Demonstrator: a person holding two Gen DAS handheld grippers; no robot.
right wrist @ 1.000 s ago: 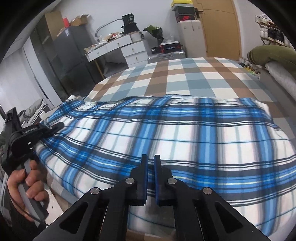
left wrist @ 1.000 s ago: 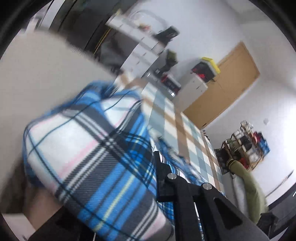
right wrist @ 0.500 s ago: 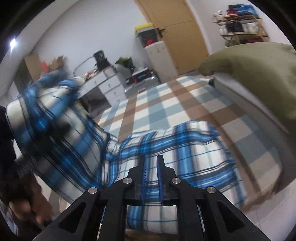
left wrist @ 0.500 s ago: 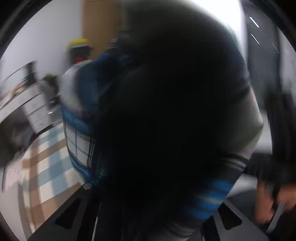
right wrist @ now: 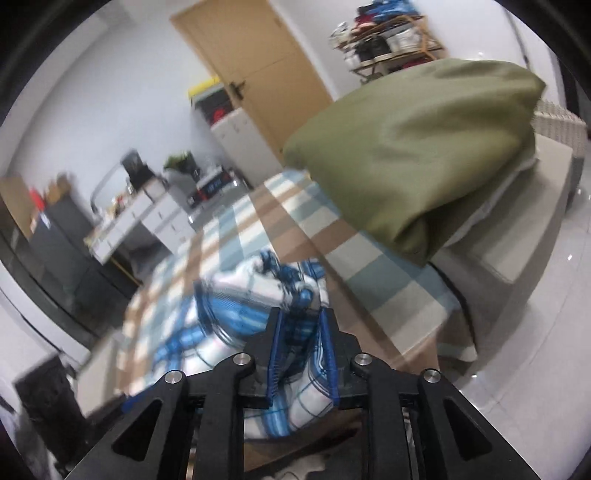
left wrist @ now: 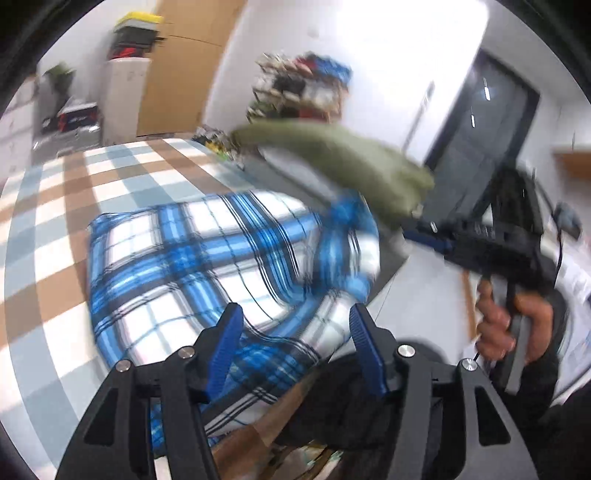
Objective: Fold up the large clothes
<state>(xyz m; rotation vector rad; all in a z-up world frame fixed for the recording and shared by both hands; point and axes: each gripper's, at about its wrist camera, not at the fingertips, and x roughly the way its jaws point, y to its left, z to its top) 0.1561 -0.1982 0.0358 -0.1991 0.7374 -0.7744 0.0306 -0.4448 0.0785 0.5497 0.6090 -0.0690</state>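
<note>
A blue, white and black plaid garment [left wrist: 184,258] lies bunched in folded layers on the bed's checked sheet [left wrist: 48,229]. My left gripper [left wrist: 293,325] hovers over its near edge. Its jaws are opening wide, the cloth lies below and between them, and the pads do not press on it. In the right wrist view the same garment [right wrist: 236,295] is heaped near the bed's corner. My right gripper [right wrist: 301,332] is over it with its jaws opening; cloth shows in the gap, loose. A person's hand [left wrist: 513,325] holds the right gripper [left wrist: 423,234] at the bed's right side.
An olive green pillow [right wrist: 417,155] lies on the bed just beyond the garment, also the olive pillow [left wrist: 332,158] in the left view. The bed's edge and grey floor [right wrist: 535,350] are to the right. A wooden door [right wrist: 258,70], shoe rack [right wrist: 388,33] and white desk [right wrist: 147,214] stand behind.
The garment, spread wide across the bed a second ago, was swung over and now lies in a smaller folded heap. Both grippers turned right, and their jaws went from shut to open.
</note>
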